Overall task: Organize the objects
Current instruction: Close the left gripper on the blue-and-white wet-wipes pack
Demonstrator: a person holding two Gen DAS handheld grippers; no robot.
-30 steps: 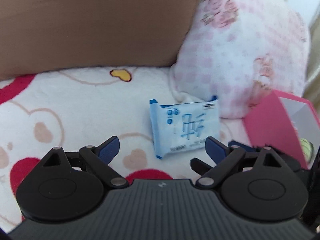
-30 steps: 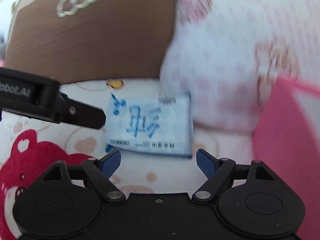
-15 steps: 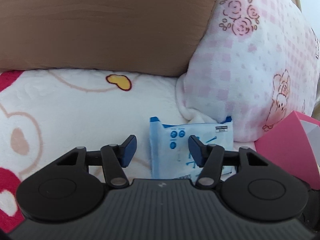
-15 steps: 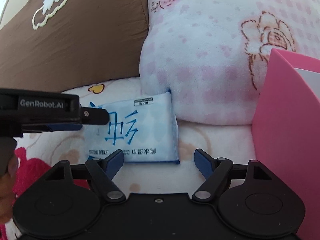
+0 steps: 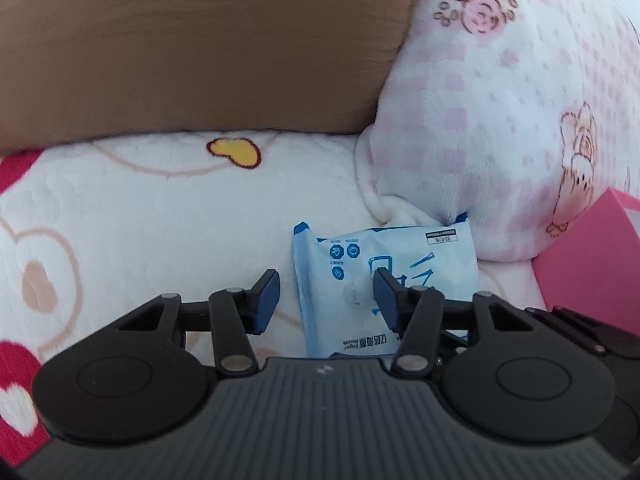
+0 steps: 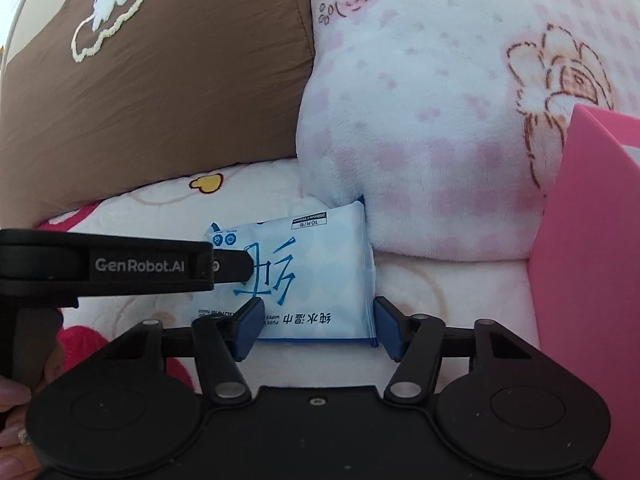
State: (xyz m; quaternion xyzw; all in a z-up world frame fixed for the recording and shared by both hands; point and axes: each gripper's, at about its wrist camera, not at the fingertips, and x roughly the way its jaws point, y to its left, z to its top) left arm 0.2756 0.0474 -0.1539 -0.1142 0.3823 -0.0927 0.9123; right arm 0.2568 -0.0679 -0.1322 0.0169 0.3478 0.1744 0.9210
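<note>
A light-blue wet-wipes pack [image 5: 384, 276] lies flat on the fleece blanket, its far edge against the pink pillow; it also shows in the right wrist view [image 6: 304, 272]. My left gripper [image 5: 326, 300] is open over the pack's left end, its right finger on top of the pack and its left finger beside it. My right gripper [image 6: 316, 328] is open, its fingertips either side of the pack's near right part. The left gripper's arm [image 6: 120, 266] crosses the pack's left end in the right wrist view.
A pink-and-white checked pillow [image 5: 500, 112] and a brown cushion [image 5: 192, 44] stand behind the pack. A pink box [image 6: 592, 264] stands at the right, close to the pack. The blanket [image 5: 140, 216] has red and beige bear prints.
Both grippers have moved forward onto the pack. The left fingers have narrowed and now straddle its left edge; the right fingers now bracket its right part. The pack has not moved.
</note>
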